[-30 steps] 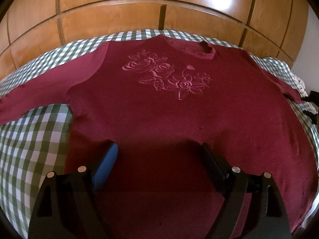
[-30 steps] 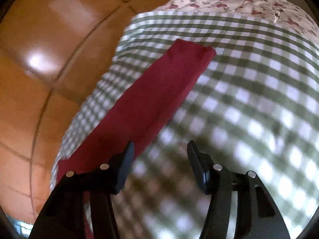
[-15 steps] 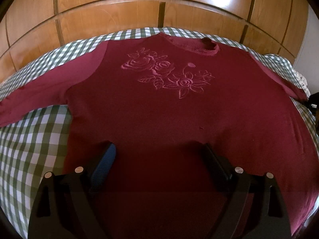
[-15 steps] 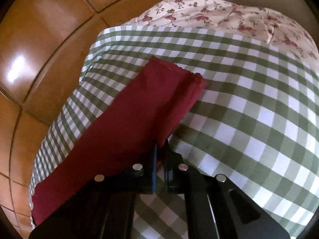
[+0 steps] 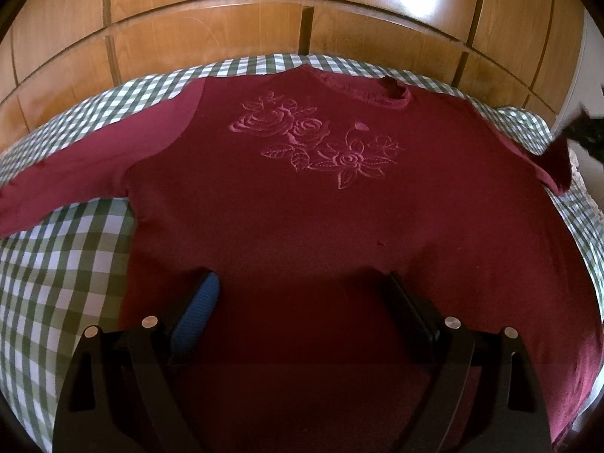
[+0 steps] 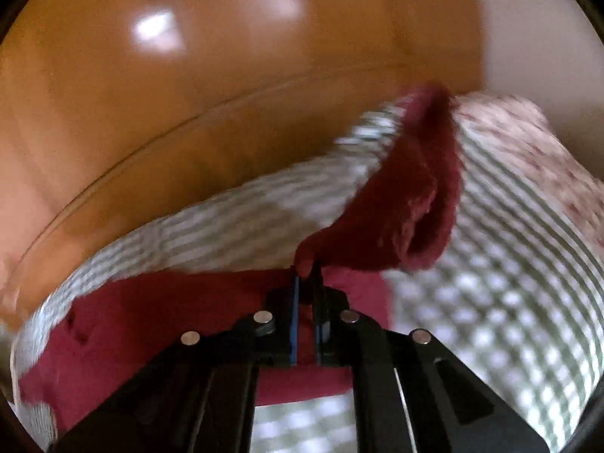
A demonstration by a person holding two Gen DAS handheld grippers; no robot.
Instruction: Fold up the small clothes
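Pinching sleeve cuff [image 6: 411, 204] w/ right gripper [image 6: 306, 275] clamped tight at frame centre, prob to fold inward, while left gripper [image 5: 302, 294] hangs wide, empty, low-centre over maroon sweater [image 5: 321, 207] spread on checked cloth [image 5: 56, 264].

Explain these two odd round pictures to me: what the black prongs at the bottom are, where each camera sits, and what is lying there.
No robot here: a person holds a two-finger gripper in each hand, and each carries a wide-angle camera looking along its fingers. The black prongs are those fingers. The left camera view shows the left gripper with its jaws wide apart, empty, above a dark red sweater with embroidered roses, spread on a green checked cloth. The blurred right camera view shows the right gripper shut on the sweater's sleeve, lifting it off the cloth. Wooden panels stand behind.
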